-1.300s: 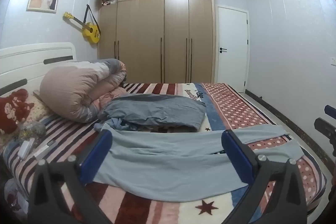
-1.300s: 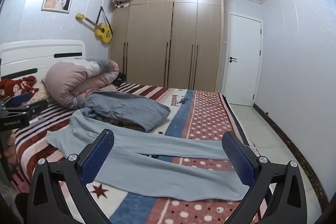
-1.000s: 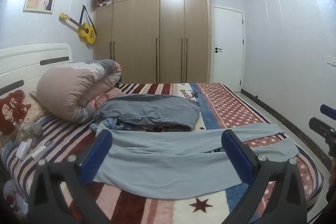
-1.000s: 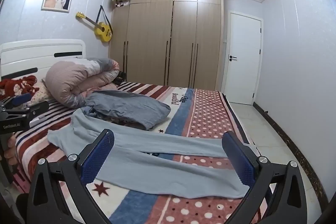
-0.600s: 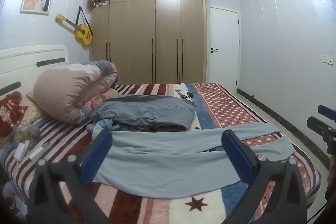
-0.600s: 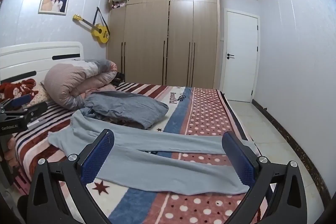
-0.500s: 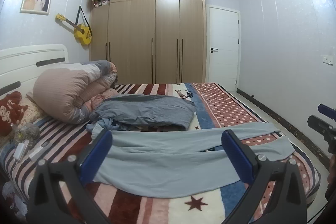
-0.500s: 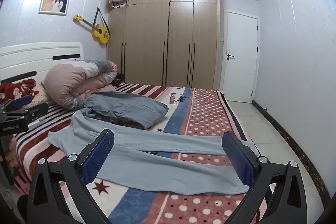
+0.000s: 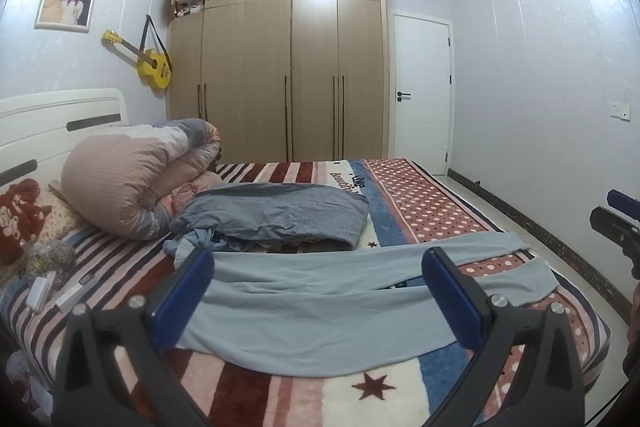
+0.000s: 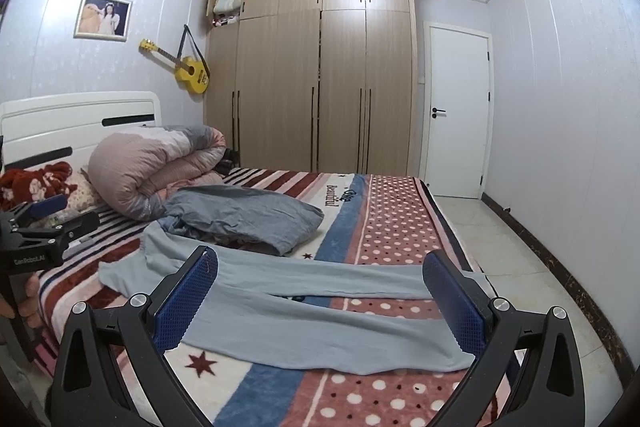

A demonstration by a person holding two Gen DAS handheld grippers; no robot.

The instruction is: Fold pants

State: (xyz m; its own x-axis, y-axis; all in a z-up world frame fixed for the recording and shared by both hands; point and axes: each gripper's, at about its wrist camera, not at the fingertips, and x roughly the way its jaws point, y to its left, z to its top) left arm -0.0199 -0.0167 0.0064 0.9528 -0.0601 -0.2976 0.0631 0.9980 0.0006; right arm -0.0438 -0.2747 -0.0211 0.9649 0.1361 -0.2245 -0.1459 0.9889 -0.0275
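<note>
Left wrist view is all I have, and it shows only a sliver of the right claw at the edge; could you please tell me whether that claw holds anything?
Observer: No. The right claw is wide open and empty; the pants lie loose on the bed beyond it.
Operator: Thank you. Is my left claw touching the pants?
Observer: No. From the right wrist view, the left claw sits to the side of the waist end, with bare striped blanket between them.
Operator: Is anything beside it?
Observer: Only the hand gripping its handle.
</note>
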